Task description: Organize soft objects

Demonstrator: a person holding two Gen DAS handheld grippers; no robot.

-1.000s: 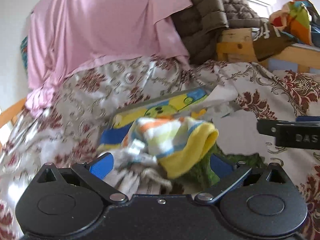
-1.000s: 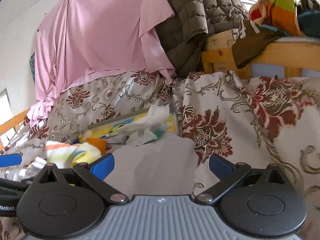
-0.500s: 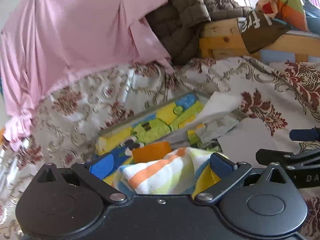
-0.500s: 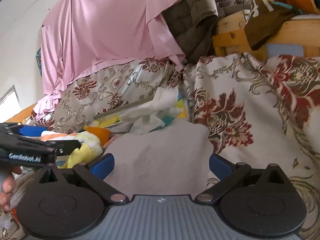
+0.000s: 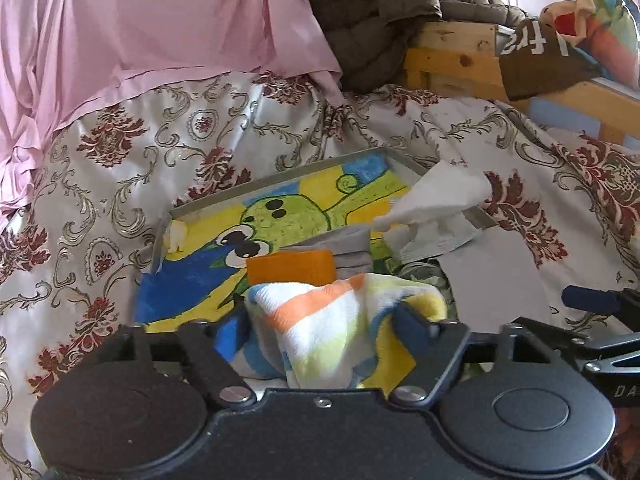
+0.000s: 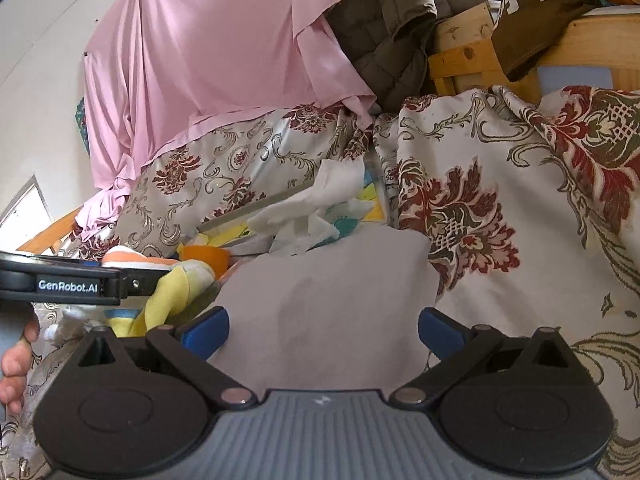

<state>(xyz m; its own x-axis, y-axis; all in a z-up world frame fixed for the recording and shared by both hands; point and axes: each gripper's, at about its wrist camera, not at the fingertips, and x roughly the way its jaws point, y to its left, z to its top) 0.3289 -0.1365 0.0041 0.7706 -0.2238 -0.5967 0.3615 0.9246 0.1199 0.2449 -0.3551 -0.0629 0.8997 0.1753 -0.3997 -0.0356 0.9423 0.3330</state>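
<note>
My left gripper [image 5: 320, 330] is shut on a striped soft cloth [image 5: 340, 328] with orange, yellow, white and blue bands, held just above the near edge of a shallow tray [image 5: 280, 184] with a bright cartoon picture inside. In the tray lie an orange item [image 5: 290, 266], grey cloth [image 5: 348, 242] and white cloth [image 5: 436, 200]. My right gripper [image 6: 322, 330] is open and empty over a grey sheet [image 6: 328, 296]. The left gripper with the striped cloth [image 6: 172, 284] shows at the left of the right wrist view.
A floral bedspread [image 5: 100, 168] covers the bed. A pink sheet [image 5: 140, 20] and a dark quilted jacket [image 5: 372, 12] hang behind. A wooden bed frame [image 5: 452, 60] with draped clothes stands at the back right. My right gripper's arm [image 5: 600, 320] lies to the right.
My left gripper has closed on the striped cloth and carried it up and forward toward the tray. The right gripper has stayed open and shifted slightly.
</note>
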